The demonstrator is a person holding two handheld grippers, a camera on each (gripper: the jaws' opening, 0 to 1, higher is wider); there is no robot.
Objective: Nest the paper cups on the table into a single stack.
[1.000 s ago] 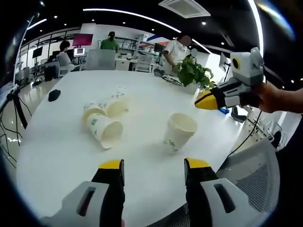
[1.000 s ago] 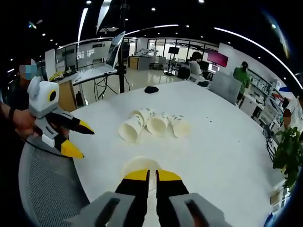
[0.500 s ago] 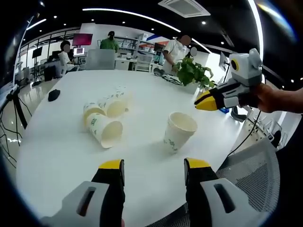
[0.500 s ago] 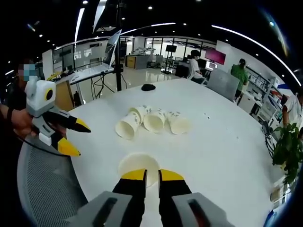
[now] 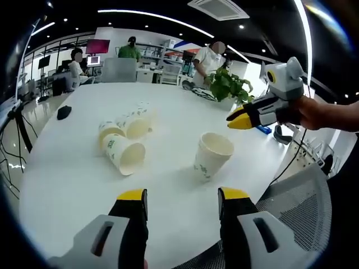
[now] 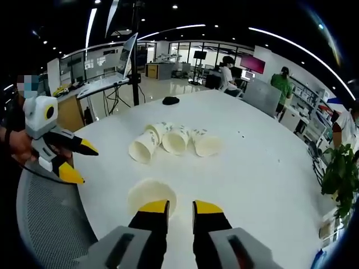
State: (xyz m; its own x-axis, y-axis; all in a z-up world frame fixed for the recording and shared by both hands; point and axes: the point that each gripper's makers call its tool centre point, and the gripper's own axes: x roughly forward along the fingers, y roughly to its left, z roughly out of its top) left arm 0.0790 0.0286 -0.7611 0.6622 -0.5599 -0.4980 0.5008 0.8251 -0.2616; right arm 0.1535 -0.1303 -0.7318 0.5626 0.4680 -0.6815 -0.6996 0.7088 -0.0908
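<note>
My left gripper (image 5: 178, 197) stands with its jaws wide apart and nothing between them, held low over the near edge of the white table (image 5: 73, 185). In the right gripper view it appears at the left, jaws spread, off the table's edge. My right gripper (image 6: 180, 206) has only a narrow gap between its jaws and grips nothing; in the left gripper view it hangs in the air above and beyond the upright cup (image 5: 211, 155), apart from it. That cup stands alone, mouth up, just ahead of my right jaws in the right gripper view. 3 cups (image 6: 172, 140) lie on their sides in a row farther in (touching or nearly so, mouths toward me). A potted plant (image 5: 229, 87) sits at the table's far side.
</note>
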